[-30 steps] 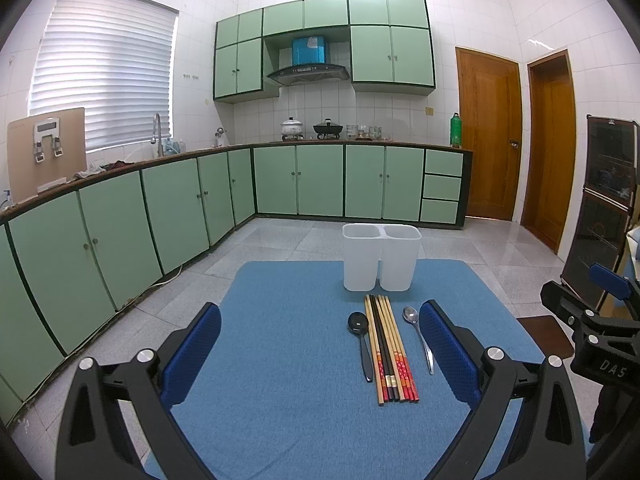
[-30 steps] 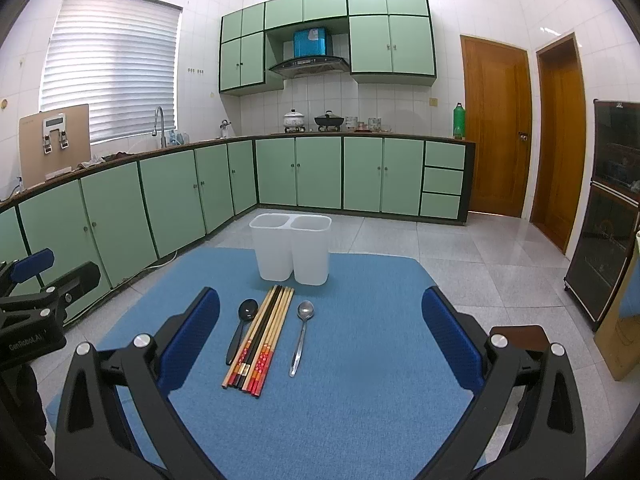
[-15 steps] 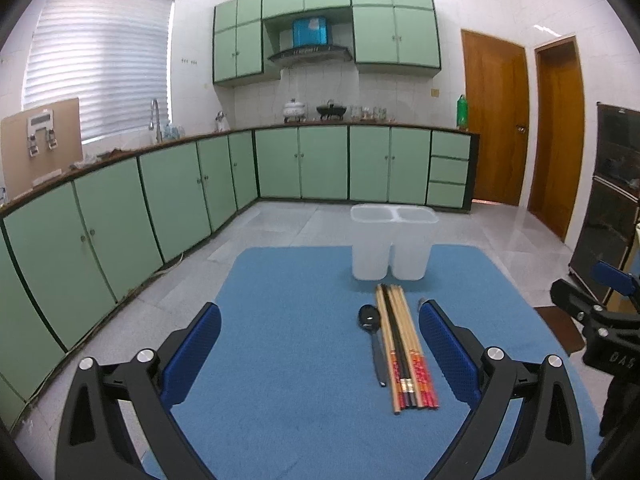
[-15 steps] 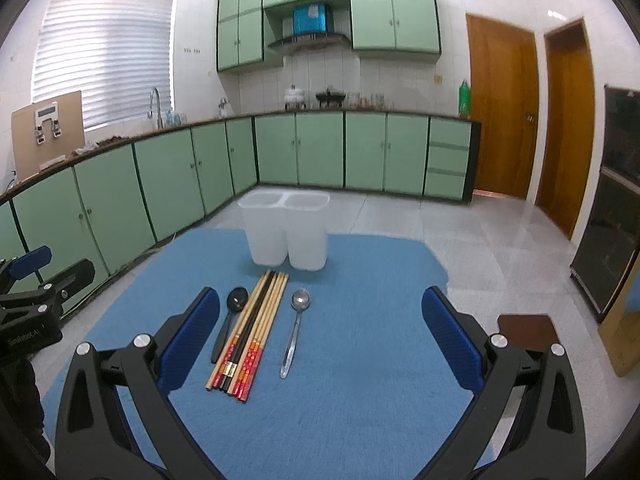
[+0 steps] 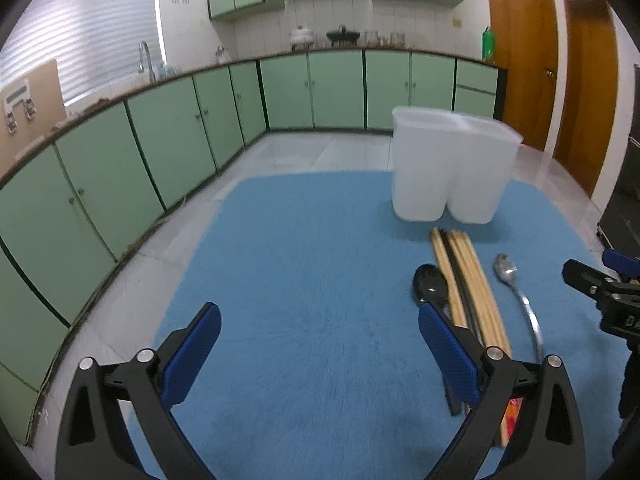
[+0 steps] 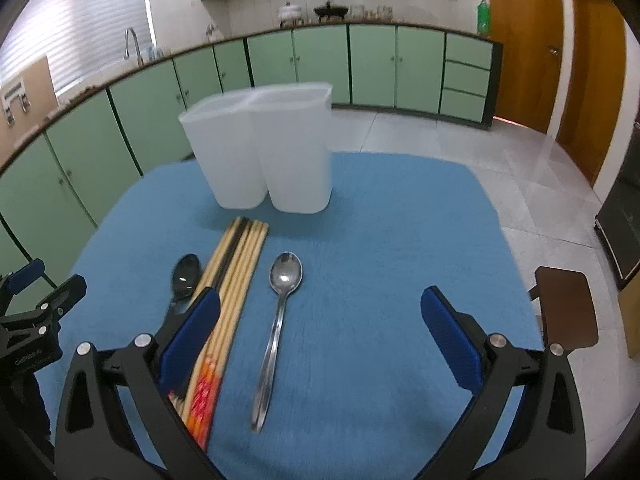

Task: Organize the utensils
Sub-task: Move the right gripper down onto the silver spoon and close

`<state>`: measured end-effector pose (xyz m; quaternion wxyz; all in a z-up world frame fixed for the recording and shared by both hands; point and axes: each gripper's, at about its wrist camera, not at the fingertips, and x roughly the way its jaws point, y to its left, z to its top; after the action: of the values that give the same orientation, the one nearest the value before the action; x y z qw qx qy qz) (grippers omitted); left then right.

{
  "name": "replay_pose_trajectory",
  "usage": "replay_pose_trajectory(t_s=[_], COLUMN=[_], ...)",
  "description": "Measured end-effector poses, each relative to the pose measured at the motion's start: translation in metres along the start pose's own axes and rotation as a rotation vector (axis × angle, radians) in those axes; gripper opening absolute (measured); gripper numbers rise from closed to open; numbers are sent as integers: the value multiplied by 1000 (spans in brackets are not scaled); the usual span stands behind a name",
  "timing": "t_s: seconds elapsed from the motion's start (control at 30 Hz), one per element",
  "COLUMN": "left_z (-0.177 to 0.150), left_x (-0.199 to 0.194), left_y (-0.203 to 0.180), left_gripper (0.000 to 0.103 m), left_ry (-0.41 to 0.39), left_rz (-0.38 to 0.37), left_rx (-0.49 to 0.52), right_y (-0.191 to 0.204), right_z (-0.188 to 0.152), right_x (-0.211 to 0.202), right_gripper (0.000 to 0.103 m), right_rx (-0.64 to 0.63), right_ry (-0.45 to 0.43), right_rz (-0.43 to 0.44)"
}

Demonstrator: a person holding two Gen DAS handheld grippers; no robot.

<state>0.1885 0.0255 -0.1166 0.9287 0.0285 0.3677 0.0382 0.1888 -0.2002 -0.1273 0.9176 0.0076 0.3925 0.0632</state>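
Nothing sorted yet, by the look of it. All utensils lie flat on the blue mat [image 6: 400, 216], just in front of the white two-compartment holder [image 6: 260, 152], w/ nothing poking above its rims.

Count: 1 black spoon [image 6: 185, 276], 1 steel spoon [image 6: 280, 312], 1 bundle of chopsticks [image 6: 236, 276] between them, approx 6–8 sticks, mostly tan w/ a dark pair; exact no. unclear.

Right gripper [image 6: 320, 316] spread wide, holding nothing, hovering over the steel spoon's handle. Left gripper [image 5: 320, 340] also spread, empty, w/ its right finger over the black spoon's handle.

Left to do: everything, prob. spoons in one compartment, chopsticks in the other.
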Motion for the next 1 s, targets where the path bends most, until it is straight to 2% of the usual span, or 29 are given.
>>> replay_pose_trajectory(t_s=[0.13,0.2,0.27,0.47,0.53,0.63,0.8,1.0], left_z=[3,3,3,4,4,4,2,0], left_x=[27,36,43,53,54,55,55,57], left_y=[-1,-1,-1,2,1,-3,-19,-37], left_gripper=[95,94,94,93,93,93,93,93], left_ry=[52,69,83,103,106,113,129,140], left_rz=[-7,-8,-7,-9,-17,-45,-108,-131], left_rx=[-13,-17,-17,-15,-13,-7,22,68], right_y=[7,11,12,18,21,22,15,5], right_z=[6,9,10,12,13,14,9,6], right_x=[30,44,54,73,74,76,69,64], right_gripper=[92,82,79,59,52,29,28,28], right_rx=[-11,-19,-14,-10,-25,-40,-36,-18], right_ry=[55,80,105,148,139,132,128,128], right_rz=[23,24,26,39,24,31,42,47])
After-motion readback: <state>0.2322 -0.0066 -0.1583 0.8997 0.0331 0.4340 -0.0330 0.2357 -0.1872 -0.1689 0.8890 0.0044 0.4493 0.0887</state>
